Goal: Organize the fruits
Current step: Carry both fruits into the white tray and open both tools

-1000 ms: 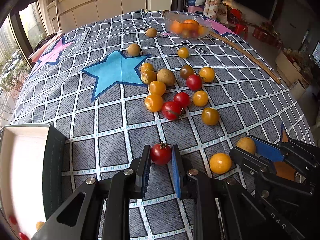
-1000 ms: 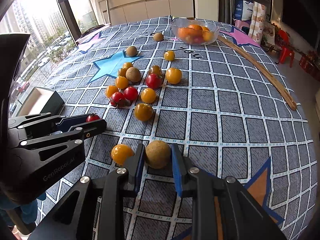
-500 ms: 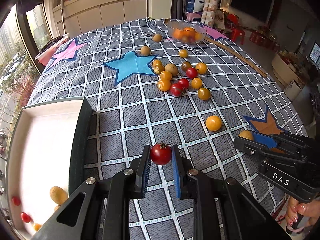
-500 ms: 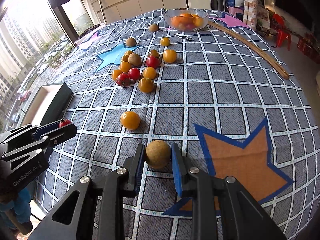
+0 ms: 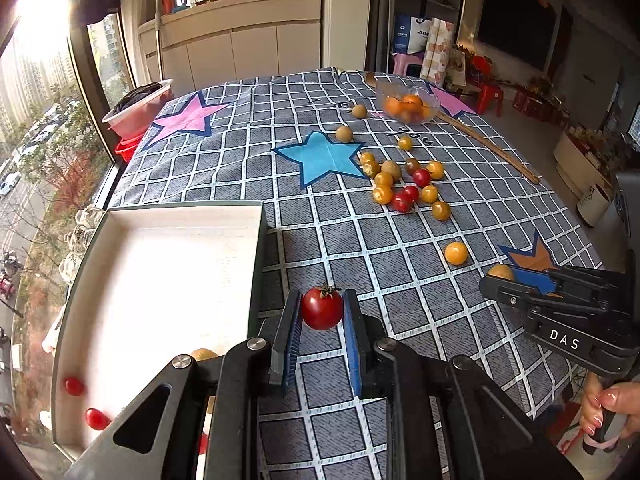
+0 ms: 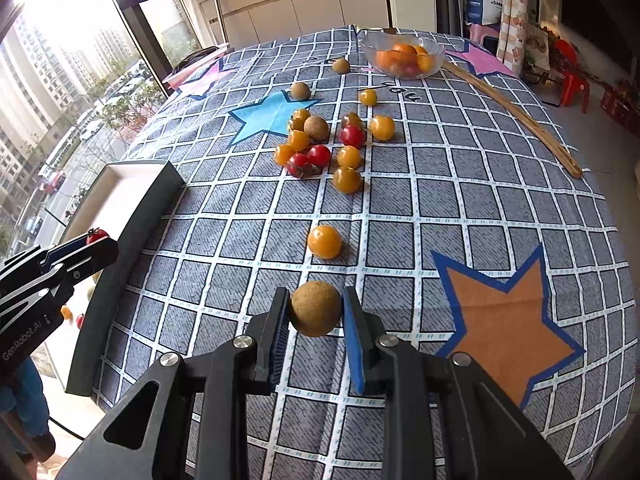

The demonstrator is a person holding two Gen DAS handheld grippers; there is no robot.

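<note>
Left hand-held gripper point(image 5: 322, 314) clamps red tomato point(image 5: 322, 307) beside white tray point(image 5: 160, 216); right hand-held gripper point(image 6: 316, 314) clamps brown fruit point(image 6: 315, 308). Loose yellow tomato point(image 6: 324, 241) just ahead on bench point(image 6: 460, 200).

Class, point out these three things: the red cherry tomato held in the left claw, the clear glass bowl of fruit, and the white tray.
Red cherry tomato point(image 5: 322, 308): left wrist view, its middle.
Clear glass bowl point(image 6: 437, 57): right wrist view, right rim.
White tray point(image 5: 160, 280): left wrist view, bare floor.

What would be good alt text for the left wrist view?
The left tongs grip a red cherry tomato beside a white tray on a star-patterned tablecloth. Loose fruit lies beyond, and the right tongs hold a brown fruit.
</note>
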